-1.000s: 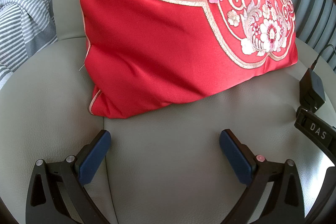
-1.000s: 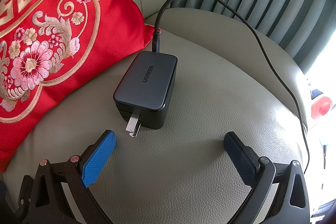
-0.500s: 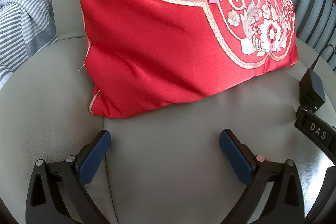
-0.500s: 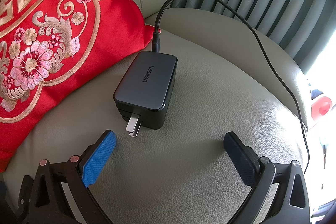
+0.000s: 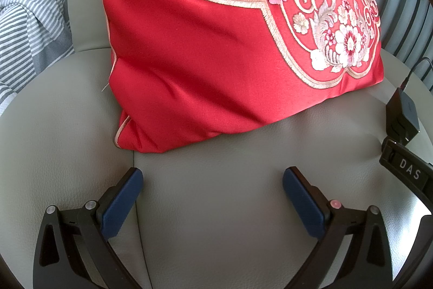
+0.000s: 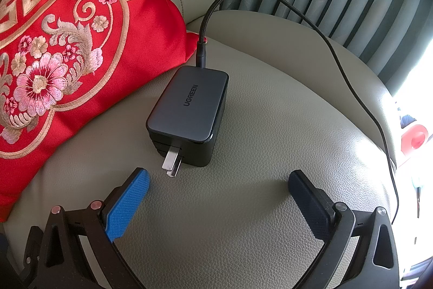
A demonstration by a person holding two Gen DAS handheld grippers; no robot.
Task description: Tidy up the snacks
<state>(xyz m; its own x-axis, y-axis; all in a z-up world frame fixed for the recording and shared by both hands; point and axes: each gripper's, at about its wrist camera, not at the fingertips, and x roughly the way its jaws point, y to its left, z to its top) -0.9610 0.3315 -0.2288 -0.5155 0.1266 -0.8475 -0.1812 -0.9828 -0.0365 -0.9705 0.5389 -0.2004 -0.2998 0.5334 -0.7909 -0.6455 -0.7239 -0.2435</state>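
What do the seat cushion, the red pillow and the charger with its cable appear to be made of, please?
Seat cushion: likely leather or faux leather, judging by its pebbled grain and soft sheen.
Red pillow: satin-like woven fabric, glossy with soft creases, and raised gold and pink embroidery.
Charger: apparently hard plastic, matte grey top, glossier black sides, bare metal prongs.
Cable: seemingly a braided textile sleeve, shown by its fine woven texture.

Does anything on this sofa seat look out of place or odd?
Yes. A dark UGREEN charger lies loose on the sofa seat beside the red embroidered cushion, unplugged, prongs bare, its braided cable trailing off the seat. No snacks are visible in either view.
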